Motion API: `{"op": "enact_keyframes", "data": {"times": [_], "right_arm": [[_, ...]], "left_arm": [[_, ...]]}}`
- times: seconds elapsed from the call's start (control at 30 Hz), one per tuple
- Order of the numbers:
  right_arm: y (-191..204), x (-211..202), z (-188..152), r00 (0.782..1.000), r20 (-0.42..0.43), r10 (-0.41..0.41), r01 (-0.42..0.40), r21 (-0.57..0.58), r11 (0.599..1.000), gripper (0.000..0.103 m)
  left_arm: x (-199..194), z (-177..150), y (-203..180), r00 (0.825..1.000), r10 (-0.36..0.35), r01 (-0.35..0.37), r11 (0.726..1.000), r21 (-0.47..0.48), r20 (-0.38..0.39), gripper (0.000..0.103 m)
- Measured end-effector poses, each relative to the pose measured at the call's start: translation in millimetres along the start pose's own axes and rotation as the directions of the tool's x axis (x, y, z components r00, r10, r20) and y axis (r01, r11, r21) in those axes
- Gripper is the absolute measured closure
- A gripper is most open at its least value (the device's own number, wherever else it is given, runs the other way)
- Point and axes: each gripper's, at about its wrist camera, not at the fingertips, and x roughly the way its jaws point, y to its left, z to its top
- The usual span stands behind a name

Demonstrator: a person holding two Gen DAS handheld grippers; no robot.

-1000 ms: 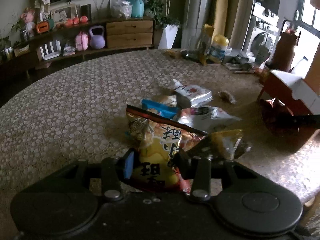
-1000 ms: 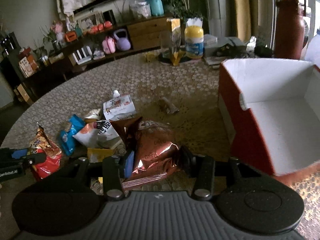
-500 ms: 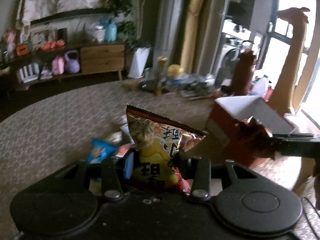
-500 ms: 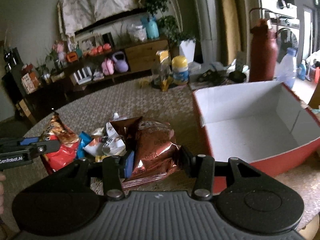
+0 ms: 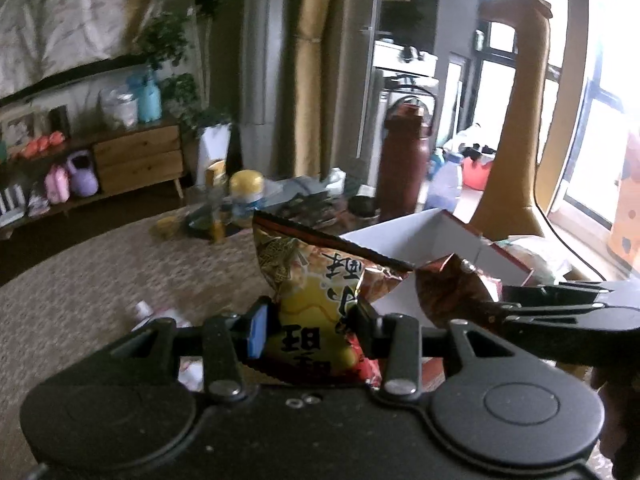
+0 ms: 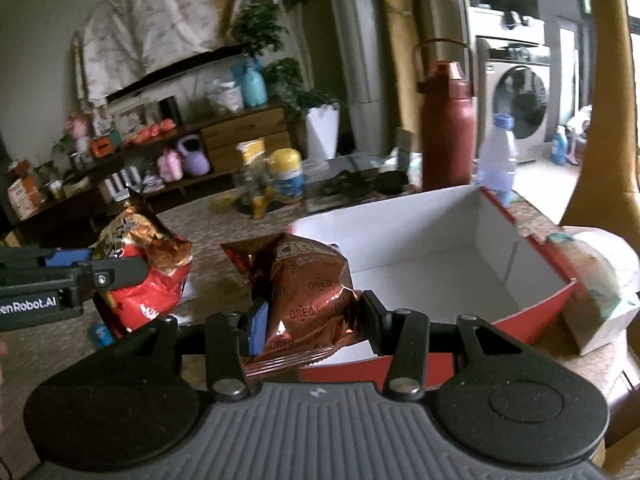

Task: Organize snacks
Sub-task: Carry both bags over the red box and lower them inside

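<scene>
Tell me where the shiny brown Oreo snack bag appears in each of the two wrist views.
Left wrist view: the shiny brown Oreo snack bag is at right of centre, held sideways by the right hand-held gripper.
Right wrist view: it is at bottom centre, between the fingers.
Shared landmark: the red cardboard box with white inside.
</scene>
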Motion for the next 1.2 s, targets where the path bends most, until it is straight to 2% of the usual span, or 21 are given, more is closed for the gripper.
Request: {"op": "enact_keyframes", "data": {"times": [0.3, 0.63, 0.87, 1.2], "right_arm": [[-56.3, 20.4, 14.3, 0.995, -0.011, -0.096, 0.096, 0.028, 0.995, 0.057], [-104.2, 61.5, 25.5, 0.984, -0.064, -0.167, 0.17, 0.043, 0.985, 0.057], [-125.9, 99.1, 28.0, 0.974, -0.118, -0.195, 0.2, 0.033, 0.979, 0.057], [-138.7, 134.2, 25.4, 0.955, -0.193, -0.224, 0.229, 0.004, 0.973, 0.057]], "left_arm": [[43.8, 28.1, -51.9, 0.999, -0.041, 0.04, 0.998, 0.054, 0.004, 0.061], [116.1, 37.5, -97.9, 0.995, -0.056, 0.065, 0.993, 0.101, -0.089, 0.061], [166.6, 34.9, -112.4, 0.986, -0.045, 0.065, 0.991, 0.121, -0.163, 0.061], [212.1, 20.7, -116.6, 0.965, -0.041, 0.078, 0.988, 0.13, -0.261, 0.061]]}}
